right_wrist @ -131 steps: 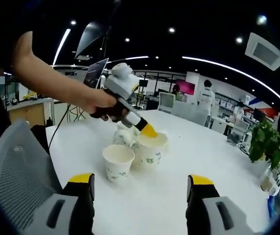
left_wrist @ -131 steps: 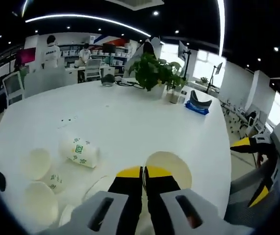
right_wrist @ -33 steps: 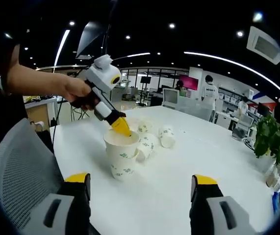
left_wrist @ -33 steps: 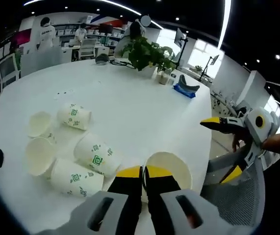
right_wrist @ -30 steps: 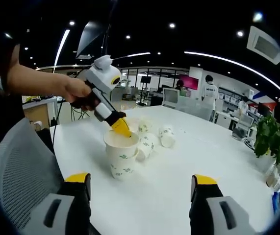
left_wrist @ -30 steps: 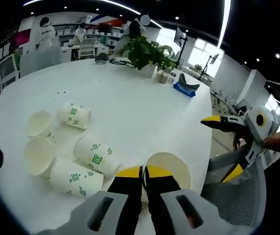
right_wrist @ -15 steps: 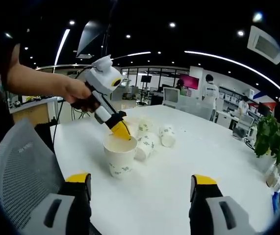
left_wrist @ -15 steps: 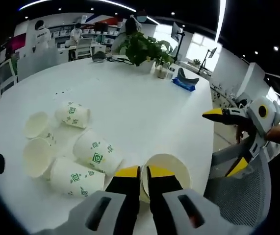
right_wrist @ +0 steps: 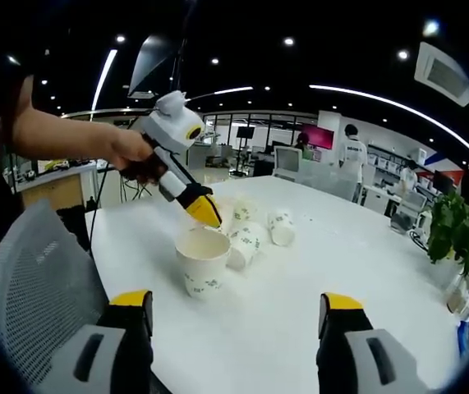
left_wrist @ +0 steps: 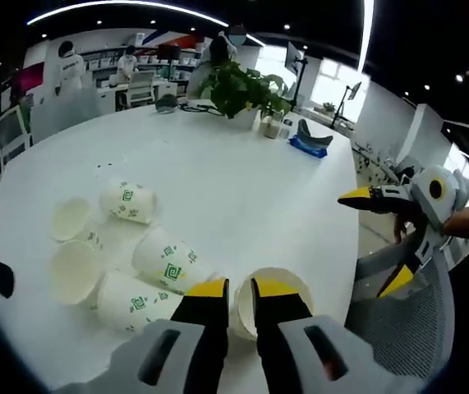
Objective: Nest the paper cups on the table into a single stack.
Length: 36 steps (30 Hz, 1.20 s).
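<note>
Upright paper cup (right_wrist: 202, 262) on white worktop (right_wrist: 333, 246), near edge. Left hand-held gripper (right_wrist: 204, 213) raised just above cup rim, clear of it, jaws parted by narrow gap, nothing held. Same cup (left_wrist: 272, 299) seen just beyond own jaw tips in left gripper view. Loose cups (left_wrist: 132, 202) lying tipped in cluster just beside. Right hand-held gripper (right_wrist: 238, 324) wide open, empty, well apart from cup. Potted plant (left_wrist: 238, 89) at far side of worktop.
</note>
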{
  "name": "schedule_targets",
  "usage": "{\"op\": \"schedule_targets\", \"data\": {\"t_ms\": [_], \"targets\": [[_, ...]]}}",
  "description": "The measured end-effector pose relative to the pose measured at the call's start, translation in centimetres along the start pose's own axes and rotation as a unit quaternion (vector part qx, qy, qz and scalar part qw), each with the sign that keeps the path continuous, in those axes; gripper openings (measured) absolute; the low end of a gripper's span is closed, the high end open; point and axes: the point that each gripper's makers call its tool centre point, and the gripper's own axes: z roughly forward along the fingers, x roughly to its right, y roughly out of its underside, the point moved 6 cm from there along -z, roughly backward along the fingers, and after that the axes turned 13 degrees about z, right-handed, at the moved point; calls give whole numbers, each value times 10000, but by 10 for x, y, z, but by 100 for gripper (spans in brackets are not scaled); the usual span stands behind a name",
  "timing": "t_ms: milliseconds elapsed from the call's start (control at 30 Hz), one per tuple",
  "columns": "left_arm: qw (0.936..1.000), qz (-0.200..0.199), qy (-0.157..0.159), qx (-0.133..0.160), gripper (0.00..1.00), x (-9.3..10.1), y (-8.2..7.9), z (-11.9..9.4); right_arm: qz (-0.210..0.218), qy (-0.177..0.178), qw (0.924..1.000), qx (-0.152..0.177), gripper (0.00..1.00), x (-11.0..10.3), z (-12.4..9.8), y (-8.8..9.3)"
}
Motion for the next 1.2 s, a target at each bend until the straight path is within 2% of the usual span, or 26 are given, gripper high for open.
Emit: {"op": "schedule_targets", "data": {"t_ms": [167,300,533,967,1033,1100,1200], "targets": [[9999,45,-130,83,12,-5,-6,-9,4,-10,10000,5,84,1,0,1],[9996,91,-239,151,15,-18,-3,-11,17,-12,10000,8,85,1,0,1],[9990,89,-405,183,19,-29,-1,-20,61,-36,10000,21,85,3,0,2],[9967,213,-783,72,21,-58,5,-34,48,-44,10000,-13,85,2,0,3],[9963,215,-825,62,21,-68,7,-37,43,-35,10000,-15,85,2,0,3],[9961,240,-852,37,21,-66,7,-37,44,-32,10000,-19,85,2,0,3],[9955,289,-902,-25,21,-75,9,-38,39,-29,10000,-19,85,2,0,3]]}}
